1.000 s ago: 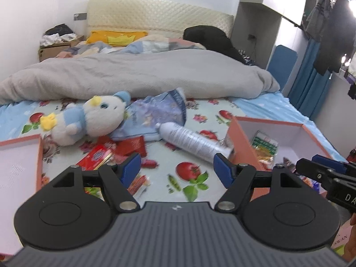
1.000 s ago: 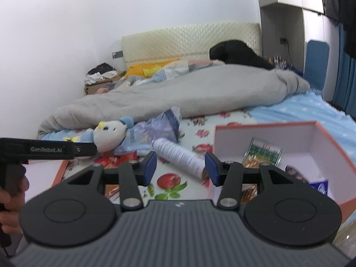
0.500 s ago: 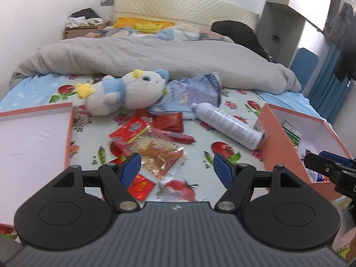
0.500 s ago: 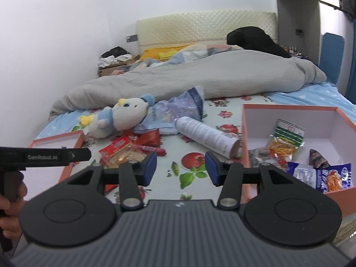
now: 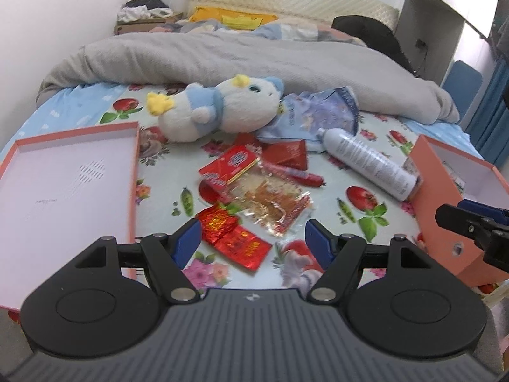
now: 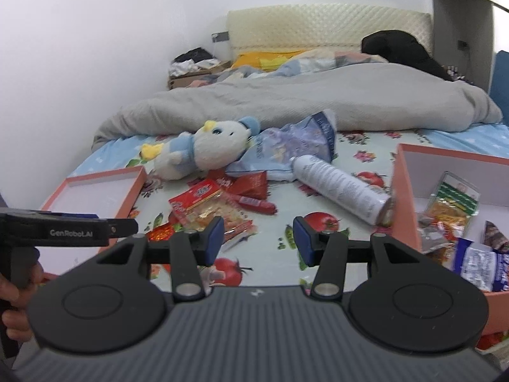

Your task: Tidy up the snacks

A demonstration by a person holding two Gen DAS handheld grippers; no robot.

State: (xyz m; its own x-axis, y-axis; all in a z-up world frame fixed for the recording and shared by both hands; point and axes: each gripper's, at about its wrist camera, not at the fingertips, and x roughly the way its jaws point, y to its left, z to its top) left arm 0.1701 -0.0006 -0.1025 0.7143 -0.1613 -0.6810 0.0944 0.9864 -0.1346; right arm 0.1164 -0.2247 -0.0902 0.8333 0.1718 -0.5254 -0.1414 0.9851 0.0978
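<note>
Several snacks lie loose on the bed (image 5: pixel 105 108) between lid (image 5: pixel 66 178) and box (image 6: pixel 410 172); reaching is the step in hand. Left gripper (image 5: pixel 253 240), fingers apart, empty, needs lowering onto the red packet (image 5: pixel 235 238). Right gripper (image 6: pixel 258 240) likewise gapes empty.

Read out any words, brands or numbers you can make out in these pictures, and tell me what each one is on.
"GenRobot.AI": white lettering on the side of the left gripper, seen in the right wrist view.
White spray can: lines of small print, too blurred to read.
Red snack packets: gold and white characters, too blurred to read.
Box lid: a faint small line of print, too small to read.
Snack packs in the orange box: print unreadable.
</note>
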